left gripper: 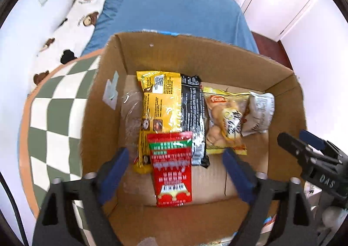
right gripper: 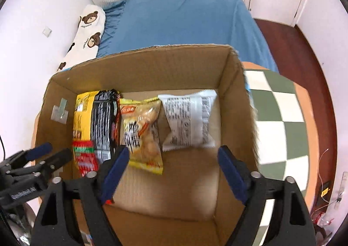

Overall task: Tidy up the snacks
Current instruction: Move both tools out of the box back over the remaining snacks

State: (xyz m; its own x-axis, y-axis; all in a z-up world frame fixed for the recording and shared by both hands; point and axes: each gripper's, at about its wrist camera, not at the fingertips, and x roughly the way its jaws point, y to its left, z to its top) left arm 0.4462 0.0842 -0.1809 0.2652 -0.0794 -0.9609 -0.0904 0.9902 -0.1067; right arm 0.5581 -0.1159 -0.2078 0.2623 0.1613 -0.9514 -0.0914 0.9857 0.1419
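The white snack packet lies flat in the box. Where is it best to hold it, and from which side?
Probably the near crimped edge of the white packet, approached from above with the right tongs, which are open. That seam is thin and faces bare cardboard box floor.

My left gripper (left gripper: 175, 168) body is cut off by the lower frame edge; between its fingers the red packet (left gripper: 171, 167) overlaps the lower end of the yellow packet (left gripper: 161, 102), print blurred. Right view: white packet (right gripper: 188, 120) text illegible; my right finger (right gripper: 114, 170) hides the red packet's lower part
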